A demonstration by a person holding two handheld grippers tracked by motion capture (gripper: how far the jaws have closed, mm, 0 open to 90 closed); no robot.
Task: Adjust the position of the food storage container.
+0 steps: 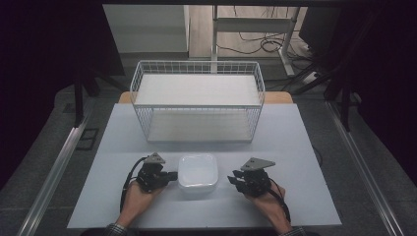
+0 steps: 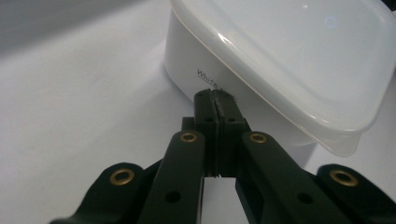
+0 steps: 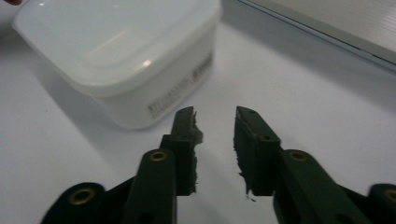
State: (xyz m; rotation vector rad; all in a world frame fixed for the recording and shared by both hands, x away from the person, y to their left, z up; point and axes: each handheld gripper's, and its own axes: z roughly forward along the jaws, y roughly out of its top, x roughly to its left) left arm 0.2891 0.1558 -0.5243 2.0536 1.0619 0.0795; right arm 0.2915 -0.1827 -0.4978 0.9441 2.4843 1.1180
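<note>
**Two grippers flank the lidded box**

High view: white box (image 1: 197, 172) sits on the table (image 1: 295, 147), near edge, between your hands; wire basket (image 1: 197, 101) behind.

Left gripper view: left gripper (image 2: 218, 105) closed on nothing, tips at the box wall.

Right gripper view: right gripper (image 3: 214, 126) part open, empty, just short of the box. Likely pre-grasp; next, open the left.

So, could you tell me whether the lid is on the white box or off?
On. The lid sits flat over the box, its rim overhanging the walls on every side seen. Whether it is clipped tight, I cannot tell.
</note>
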